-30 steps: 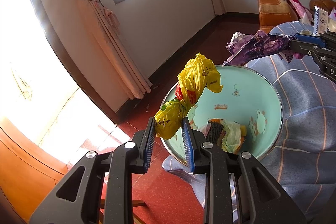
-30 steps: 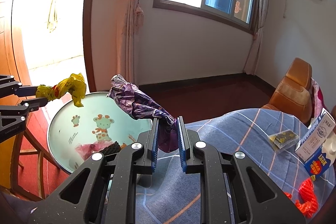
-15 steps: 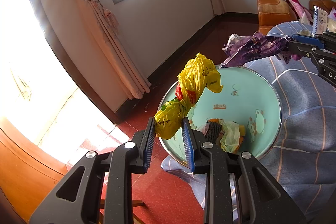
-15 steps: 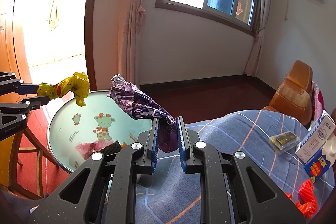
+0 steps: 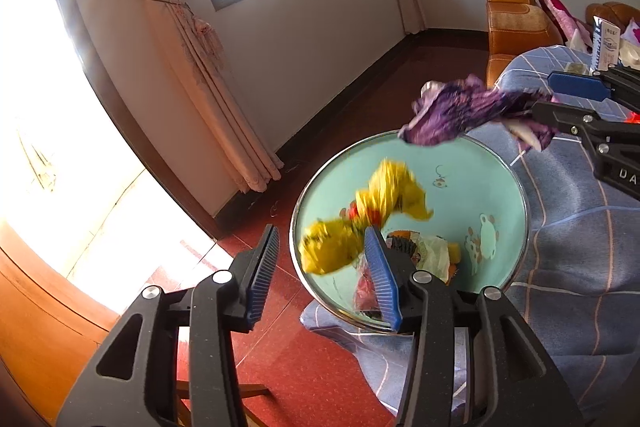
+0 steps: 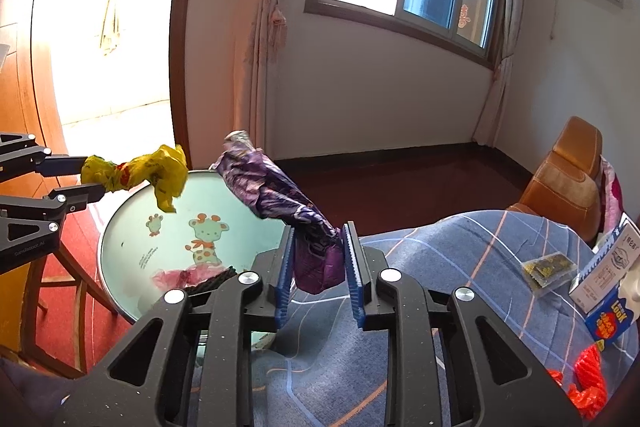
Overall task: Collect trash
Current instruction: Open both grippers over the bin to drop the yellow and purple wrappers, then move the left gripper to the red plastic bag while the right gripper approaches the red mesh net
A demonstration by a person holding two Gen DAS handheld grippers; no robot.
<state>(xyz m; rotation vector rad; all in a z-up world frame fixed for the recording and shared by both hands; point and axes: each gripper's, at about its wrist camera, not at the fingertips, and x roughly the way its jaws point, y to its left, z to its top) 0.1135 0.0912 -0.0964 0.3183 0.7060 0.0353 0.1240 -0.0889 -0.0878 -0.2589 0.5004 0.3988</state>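
Note:
My left gripper (image 5: 320,233) hangs over the near rim of a mint-green basin (image 5: 460,167) and its jaws are opening. The crumpled yellow wrapper (image 5: 360,223) is blurred just past the fingertips, free of the left pad, dropping toward the trash at the basin's bottom. In the right wrist view the yellow wrapper (image 6: 132,175) still shows between the left gripper's (image 6: 74,179) spread fingers. My right gripper (image 6: 318,239) sits at the basin's (image 6: 132,251) other side, jaws opening. The purple wrapper (image 6: 276,195) lies loosely between them, sticking out over the basin.
The basin rests on a wooden stand (image 6: 60,267) on the red floor. A blue checked cloth (image 6: 460,267) beside it carries a small packet (image 6: 548,267), a carton (image 6: 608,279) and red netting (image 6: 588,375). An orange armchair (image 6: 572,179) stands behind.
Both pairs of jaws have widened. The yellow wrapper has slipped out of the left jaws and falls toward the basin. The purple wrapper has sagged a little.

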